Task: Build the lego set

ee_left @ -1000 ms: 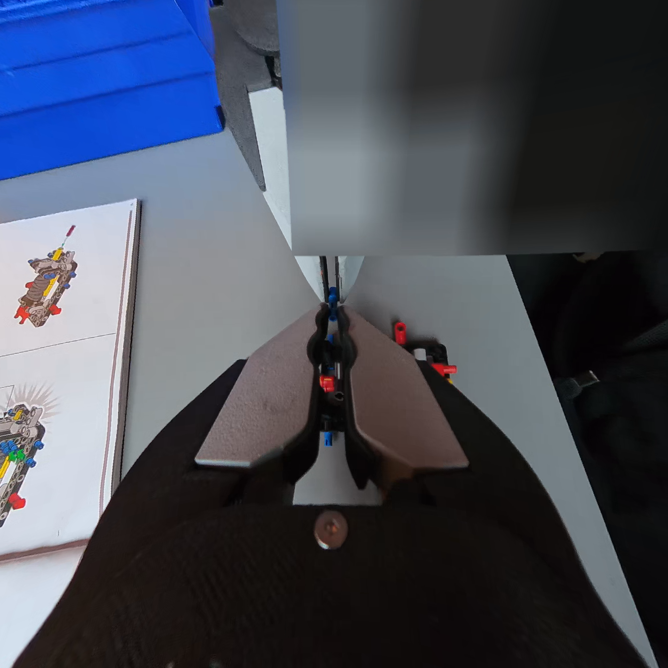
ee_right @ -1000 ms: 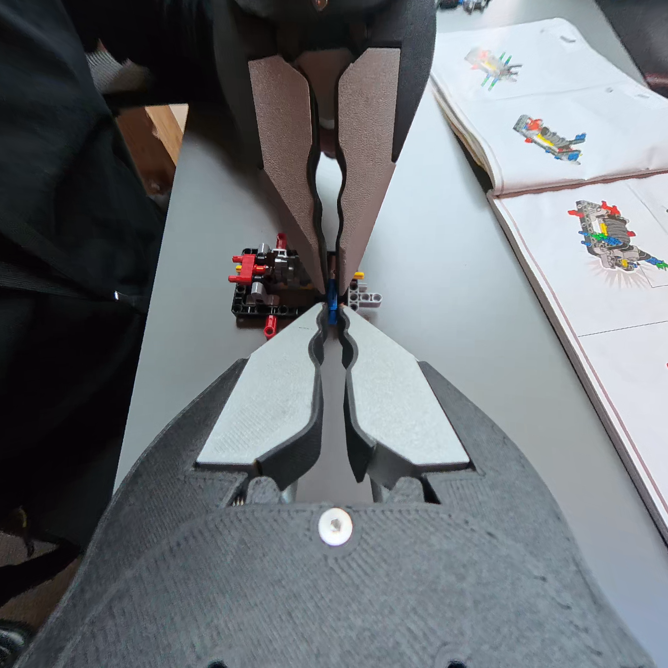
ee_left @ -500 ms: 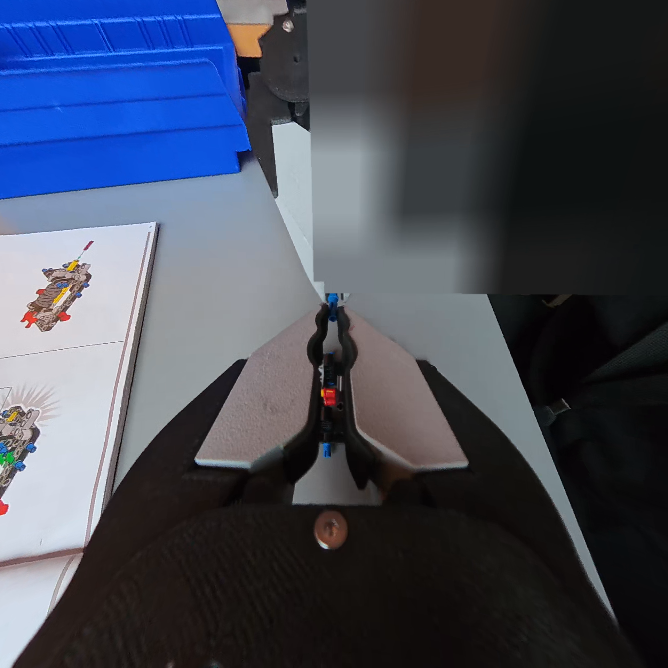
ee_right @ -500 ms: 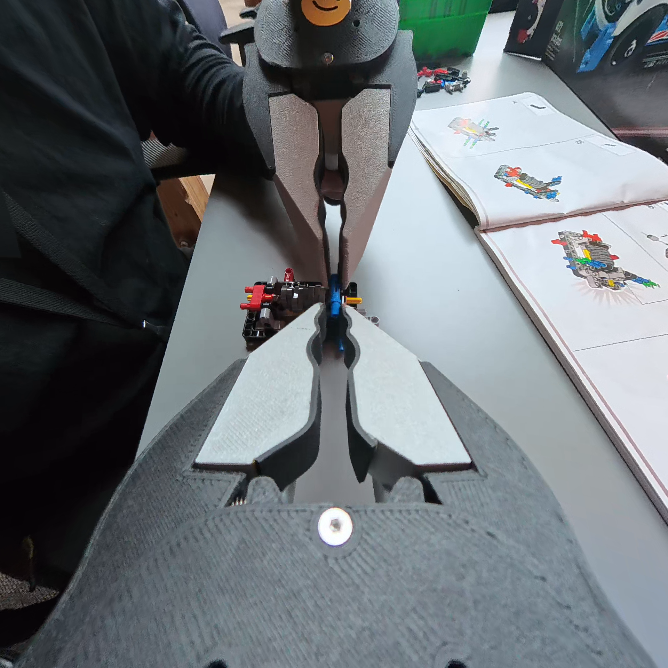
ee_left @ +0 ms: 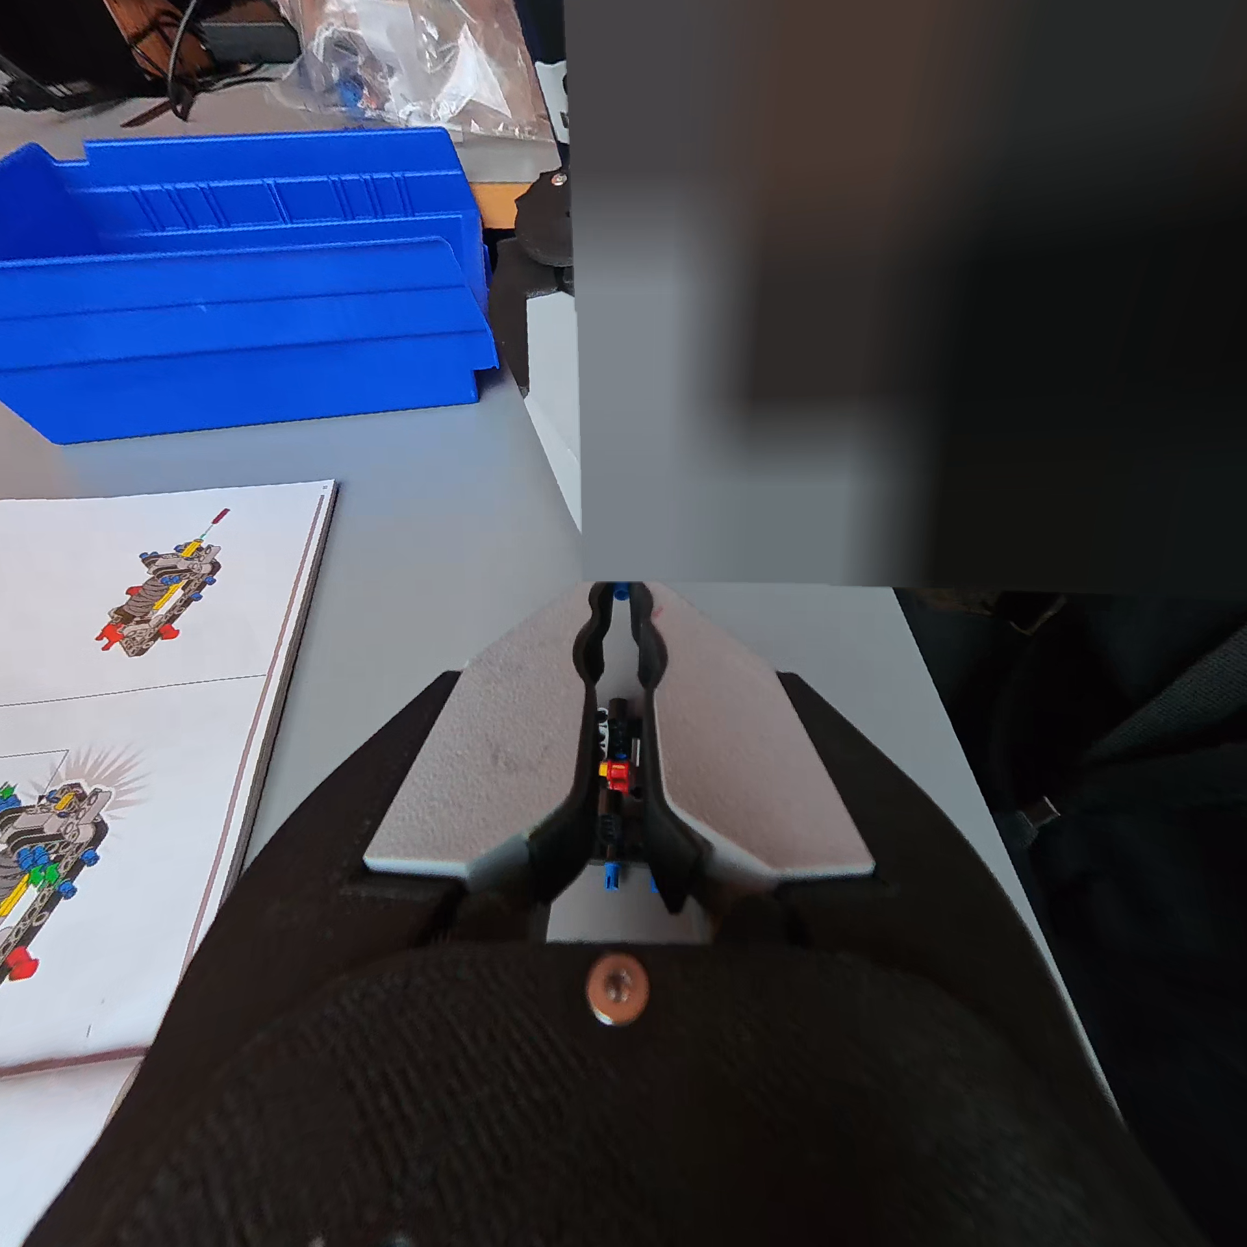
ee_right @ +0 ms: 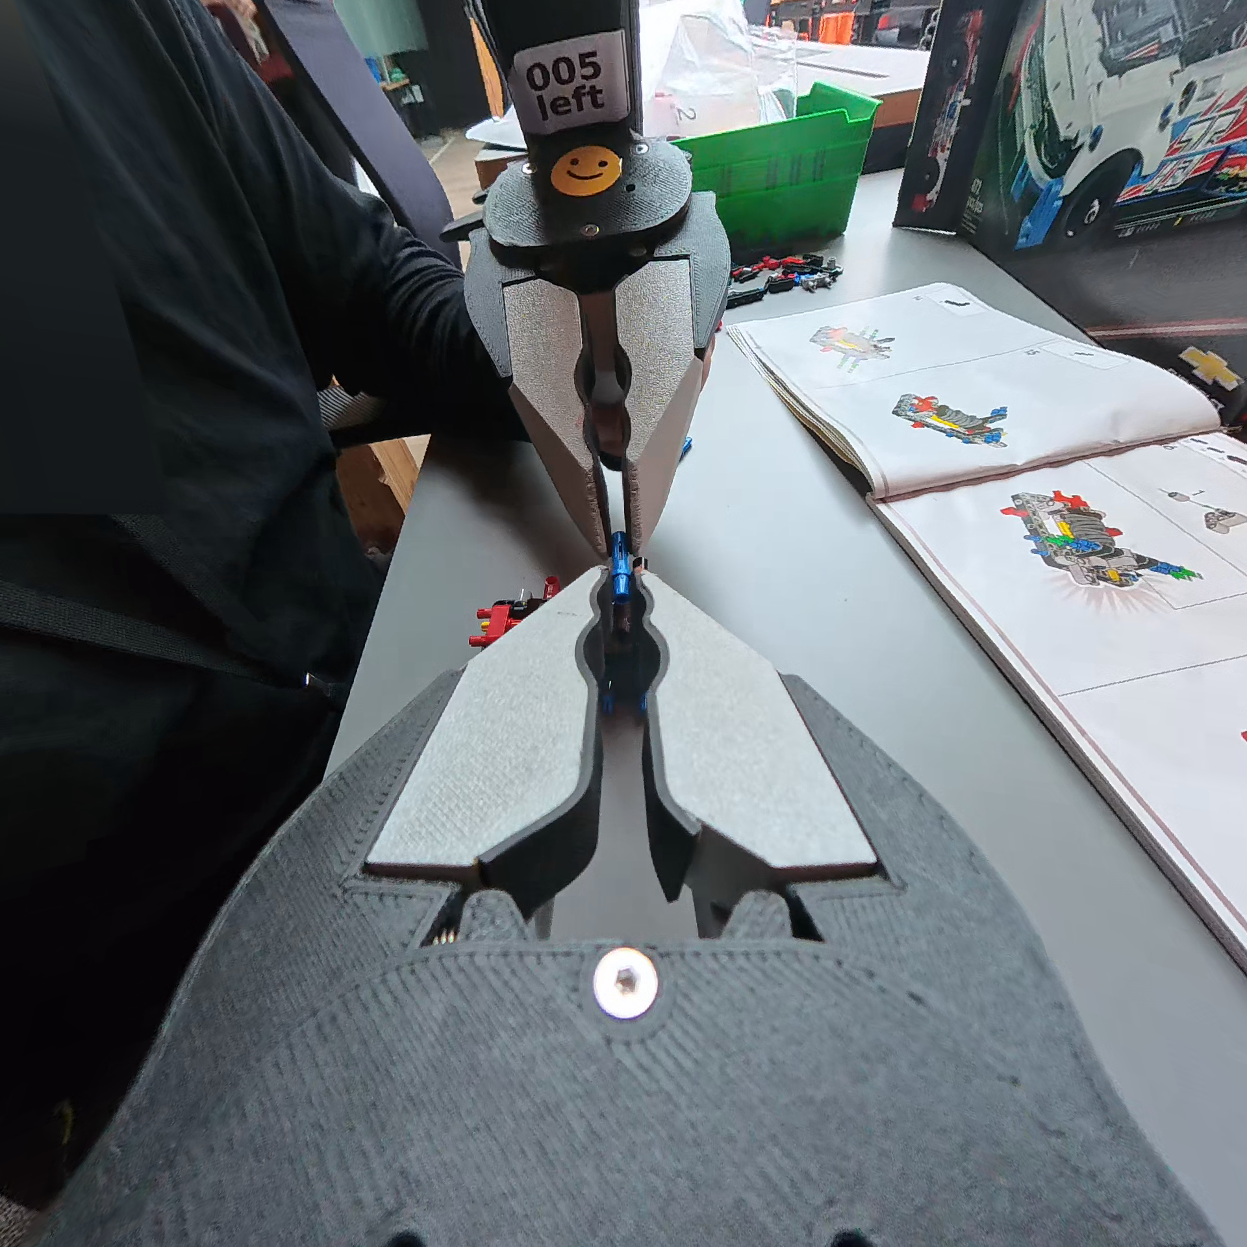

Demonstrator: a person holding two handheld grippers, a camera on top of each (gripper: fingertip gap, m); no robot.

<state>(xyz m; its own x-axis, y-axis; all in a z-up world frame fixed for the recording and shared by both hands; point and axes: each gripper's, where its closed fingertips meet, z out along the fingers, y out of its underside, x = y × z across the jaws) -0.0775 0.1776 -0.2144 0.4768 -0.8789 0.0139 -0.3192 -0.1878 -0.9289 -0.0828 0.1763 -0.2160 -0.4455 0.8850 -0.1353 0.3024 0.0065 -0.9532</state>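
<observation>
Lego pieces beside green bin.

Blue pin, green bin

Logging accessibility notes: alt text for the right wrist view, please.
The right gripper and the left gripper meet tip to tip over a grey table, pinching a small blue pin. An open instruction booklet lies to the right.

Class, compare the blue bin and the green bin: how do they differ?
The blue bin and the green bin differ in colour. Behind the blue bin lie clear plastic bags; in front of the green bin, loose lego pieces. Both are ribbed, open-topped plastic bins.
</observation>
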